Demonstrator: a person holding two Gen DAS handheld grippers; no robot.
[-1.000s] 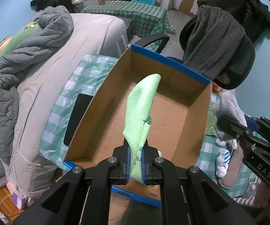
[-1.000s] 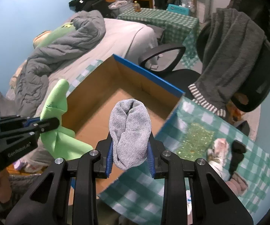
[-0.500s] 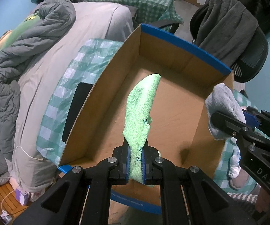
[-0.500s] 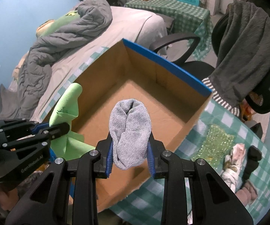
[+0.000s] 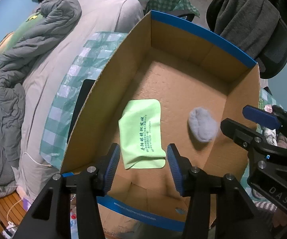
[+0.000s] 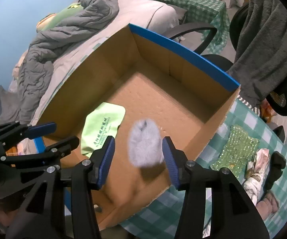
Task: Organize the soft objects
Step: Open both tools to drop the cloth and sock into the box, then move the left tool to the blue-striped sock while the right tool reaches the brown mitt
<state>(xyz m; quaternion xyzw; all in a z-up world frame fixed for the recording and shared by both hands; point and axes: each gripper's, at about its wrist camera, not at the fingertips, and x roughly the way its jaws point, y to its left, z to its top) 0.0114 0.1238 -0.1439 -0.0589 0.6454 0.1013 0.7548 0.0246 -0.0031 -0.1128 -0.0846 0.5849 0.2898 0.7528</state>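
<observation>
Over the open cardboard box, both grippers' jaws have just spread, releasing a flat, printed green microfibre cloth at the floor's 7 o'clock and a fuzzy grey rolled sock, blurred, at 4 o'clock. Best lift the left gripper and right gripper straight up, clear of the walls.

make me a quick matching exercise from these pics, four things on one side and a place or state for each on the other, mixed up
Things:
1. green cloth
2. grey sock ball
3. dark towel
4. left tongs

Places or states:
A. draped over the office chair
B. open, holding nothing
C. flat on the cardboard box floor, printed side up
D. in the box, beside the cloth

Pairs: 1-C, 2-D, 3-A, 4-B
</observation>
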